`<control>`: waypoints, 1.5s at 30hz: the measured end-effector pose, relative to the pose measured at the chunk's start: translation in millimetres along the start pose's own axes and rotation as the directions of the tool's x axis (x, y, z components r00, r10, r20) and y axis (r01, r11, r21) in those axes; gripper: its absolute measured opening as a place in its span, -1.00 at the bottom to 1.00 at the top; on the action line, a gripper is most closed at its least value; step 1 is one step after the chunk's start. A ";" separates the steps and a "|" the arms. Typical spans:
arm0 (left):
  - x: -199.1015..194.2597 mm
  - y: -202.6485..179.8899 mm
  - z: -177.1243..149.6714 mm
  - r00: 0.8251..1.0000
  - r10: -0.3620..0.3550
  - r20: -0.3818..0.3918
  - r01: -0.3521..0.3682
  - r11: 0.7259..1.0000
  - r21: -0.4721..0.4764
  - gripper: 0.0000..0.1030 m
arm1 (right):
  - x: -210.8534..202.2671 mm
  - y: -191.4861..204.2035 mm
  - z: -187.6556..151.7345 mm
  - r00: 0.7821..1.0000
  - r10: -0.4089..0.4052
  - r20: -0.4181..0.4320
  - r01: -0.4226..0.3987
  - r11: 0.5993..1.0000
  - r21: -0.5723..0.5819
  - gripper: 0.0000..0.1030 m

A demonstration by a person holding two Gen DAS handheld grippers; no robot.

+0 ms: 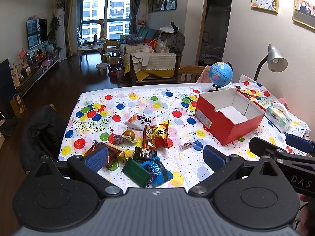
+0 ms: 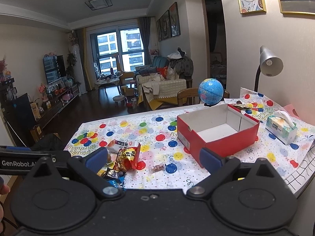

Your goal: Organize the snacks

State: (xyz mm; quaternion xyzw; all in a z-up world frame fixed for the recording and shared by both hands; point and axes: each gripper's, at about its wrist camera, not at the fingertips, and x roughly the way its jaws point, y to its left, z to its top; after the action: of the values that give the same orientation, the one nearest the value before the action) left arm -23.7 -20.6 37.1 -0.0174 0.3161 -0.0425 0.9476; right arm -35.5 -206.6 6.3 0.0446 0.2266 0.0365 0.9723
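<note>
Now from the left wrist: red box [image 1: 226, 125] sitting open, nothing inside, right of the snack pile [image 1: 137, 147]; tissue pack [image 1: 278, 116] just beyond. Left gripper [image 1: 155, 157] spread wide, holding nothing, hovering over the snacks. Over to the right wrist: right gripper [image 2: 153, 160] gaping too, gripping nothing, red box close ahead, globe [image 2: 210, 91] behind.

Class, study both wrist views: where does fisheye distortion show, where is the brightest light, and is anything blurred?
Left wrist view: the table far edge bows, corners go black, the window is brightest, the snack pile is sharp. Right wrist view: the doorway frame curves, the red box is crisp, the desk lamp looks unlit.
</note>
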 end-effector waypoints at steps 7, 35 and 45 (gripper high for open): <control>0.4 0.9 -1.2 1.000 -0.001 0.000 0.001 1.000 0.001 1.00 | -0.1 0.5 -0.4 1.000 0.001 0.000 -0.001 1.000 -0.002 0.93; 38.0 30.9 -2.6 0.995 0.039 -0.091 -0.050 0.991 -0.121 1.00 | 24.3 7.5 6.9 0.997 0.044 -0.056 -0.046 0.998 -0.032 0.93; 110.5 90.9 -18.4 0.967 0.043 -0.253 -0.121 0.946 -0.302 1.00 | 107.6 19.9 -15.9 0.970 0.131 -0.203 -0.164 0.973 -0.159 0.75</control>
State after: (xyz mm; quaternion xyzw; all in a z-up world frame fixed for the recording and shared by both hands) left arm 59.6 59.8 -49.1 -0.1497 0.4327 0.0463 0.8878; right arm 52.6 -175.9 -52.9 -0.0279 0.3110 0.1329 0.9406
